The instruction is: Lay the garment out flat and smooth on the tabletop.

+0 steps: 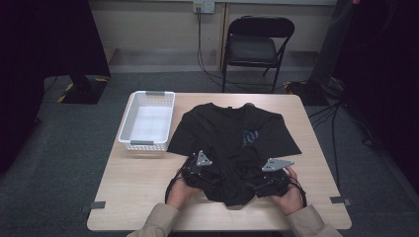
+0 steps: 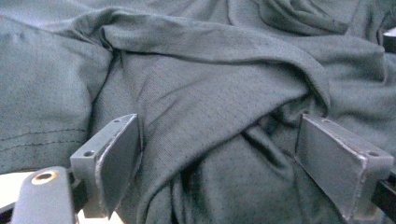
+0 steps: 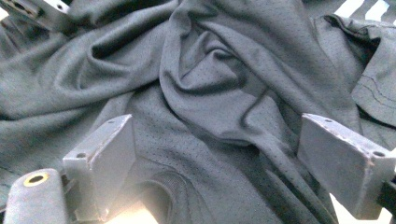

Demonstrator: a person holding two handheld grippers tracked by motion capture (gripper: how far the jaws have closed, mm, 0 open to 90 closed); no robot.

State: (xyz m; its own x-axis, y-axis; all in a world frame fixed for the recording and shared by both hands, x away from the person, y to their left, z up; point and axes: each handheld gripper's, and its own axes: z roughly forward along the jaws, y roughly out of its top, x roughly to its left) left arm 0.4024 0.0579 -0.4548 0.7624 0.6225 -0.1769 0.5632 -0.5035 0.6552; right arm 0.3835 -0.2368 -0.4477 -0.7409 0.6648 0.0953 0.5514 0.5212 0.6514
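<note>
A black T-shirt [image 1: 232, 133] with a pale chest logo [image 1: 250, 136] lies on the wooden table [image 1: 138, 187], collar away from the person, its lower part bunched near the front edge. My left gripper [image 1: 205, 175] rests at the left of that bunched hem and my right gripper [image 1: 264, 182] at its right. In the left gripper view the jaws [image 2: 219, 135] stand wide apart with rumpled shirt cloth [image 2: 210, 93] lying between them, unpinched. The right gripper [image 3: 215, 135] likewise stands open over folds of cloth [image 3: 210, 84]. A jaw of the left gripper [image 3: 42, 14] shows far off.
A white plastic basket [image 1: 148, 121] stands at the table's back left, beside the shirt's sleeve. Tape marks [image 1: 98, 205] sit at the front corners. A folding chair [image 1: 254, 47] and cables stand on the floor beyond the table.
</note>
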